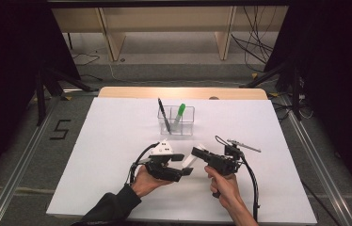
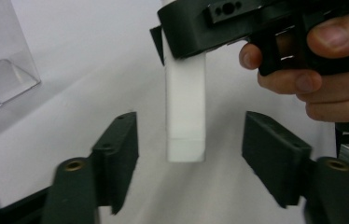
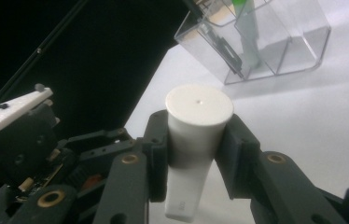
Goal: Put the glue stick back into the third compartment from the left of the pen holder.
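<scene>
The white tube point(image 3: 196, 140) is pinched at its cap end by the right gripper point(image 3: 196, 154); its flat end is flanked, untouched, by the spread jaws of the left gripper point(image 2: 189, 154).

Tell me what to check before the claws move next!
1. Right claw clamped on the white tube: ok.
2. Left claw open, pads off the tube: ok.
3. Tube's cap on tight: cannot tell.
4. Clear organizer standing upright: ok.
5. Empty compartment beside the black pen and green marker: ok.
</scene>
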A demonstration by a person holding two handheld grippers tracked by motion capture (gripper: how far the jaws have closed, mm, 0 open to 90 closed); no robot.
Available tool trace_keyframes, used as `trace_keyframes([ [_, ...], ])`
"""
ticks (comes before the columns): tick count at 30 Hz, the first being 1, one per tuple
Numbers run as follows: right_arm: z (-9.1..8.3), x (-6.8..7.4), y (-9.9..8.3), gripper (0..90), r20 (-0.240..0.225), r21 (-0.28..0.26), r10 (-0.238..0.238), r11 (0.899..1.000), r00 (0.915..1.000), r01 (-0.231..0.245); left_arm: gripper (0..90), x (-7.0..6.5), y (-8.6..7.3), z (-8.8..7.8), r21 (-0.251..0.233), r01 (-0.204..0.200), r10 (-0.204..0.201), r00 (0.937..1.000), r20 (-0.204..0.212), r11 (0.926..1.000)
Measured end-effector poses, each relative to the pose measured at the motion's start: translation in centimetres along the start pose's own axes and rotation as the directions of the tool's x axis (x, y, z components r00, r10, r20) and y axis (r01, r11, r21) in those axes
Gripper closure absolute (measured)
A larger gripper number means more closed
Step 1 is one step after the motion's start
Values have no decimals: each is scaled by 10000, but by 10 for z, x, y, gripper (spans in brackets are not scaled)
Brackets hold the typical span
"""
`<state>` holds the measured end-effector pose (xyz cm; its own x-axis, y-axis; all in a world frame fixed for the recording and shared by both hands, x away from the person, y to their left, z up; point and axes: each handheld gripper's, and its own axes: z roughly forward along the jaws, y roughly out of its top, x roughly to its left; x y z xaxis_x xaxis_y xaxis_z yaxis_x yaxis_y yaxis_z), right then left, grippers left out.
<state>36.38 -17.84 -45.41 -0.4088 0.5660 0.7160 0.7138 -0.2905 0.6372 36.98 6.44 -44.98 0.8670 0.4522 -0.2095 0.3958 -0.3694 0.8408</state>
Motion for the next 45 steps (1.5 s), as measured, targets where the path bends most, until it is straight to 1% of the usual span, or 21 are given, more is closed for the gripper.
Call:
trace_keyframes([
  [1,-1,1,1,674,-26,-32,-30,10000,10000,30,307,1,-1,-1,8,48,-48,10000,11,10000],
  [2,-2,1,1,675,-32,-59,-50,10000,10000,50,300,3,-1,-3,27,79,-79,10000,61,10000],
  [5,-4,2,4,675,27,-165,-248,9996,9997,249,278,7,-4,-8,33,171,-171,9998,34,9998],
  [9,-6,2,7,675,47,-275,-379,9989,9993,381,246,14,-8,-18,-28,348,-348,9993,-148,9994],
  [12,-8,3,10,675,204,-349,-493,9981,9986,500,236,20,-11,-26,-124,513,-516,9982,-305,9986],
  [14,-9,3,12,675,203,-408,-525,9977,9984,533,229,22,-12,-30,-185,576,-584,9973,-442,9982],
  [17,-9,4,14,675,275,-446,-652,9968,9975,664,224,25,-14,-34,-169,583,-591,9966,-571,9982],
  [18,-9,4,15,675,284,-449,-655,9968,9975,667,221,25,-14,-35,-156,528,-537,9968,-600,9985],
  [22,-10,4,17,675,355,-520,-691,9961,9970,709,203,27,-16,-37,-122,554,-561,9961,-677,9984],
  [28,-12,2,20,675,493,-575,-807,9949,9955,835,169,30,-19,-43,-96,474,-481,9936,-1026,9988],
  [33,-13,1,26,675,644,-667,-918,9931,9937,961,160,34,-23,-49,-134,590,-602,9915,-1150,9982],
  [36,-13,1,29,674,803,-705,-1103,9907,9907,1160,160,35,-24,-52,-201,651,-670,9905,-1198,9977],
  [37,-13,1,31,674,868,-712,-1127,9903,9898,1190,160,36,-25,-53,-173,620,-636,9902,-1246,9979],
  [38,-13,1,32,674,918,-718,-1158,9899,9890,1225,160,36,-25,-54,-247,684,-710,9891,-1287,9974],
  [42,-12,1,38,674,1067,-773,-1299,9874,9858,1384,159,37,-28,-59,-307,709,-743,9887,-1305,9970],
  [45,-11,1,42,674,1203,-790,-1414,9853,9826,1515,158,38,-30,-62,-321,730,-768,9872,-1400,9968],
])
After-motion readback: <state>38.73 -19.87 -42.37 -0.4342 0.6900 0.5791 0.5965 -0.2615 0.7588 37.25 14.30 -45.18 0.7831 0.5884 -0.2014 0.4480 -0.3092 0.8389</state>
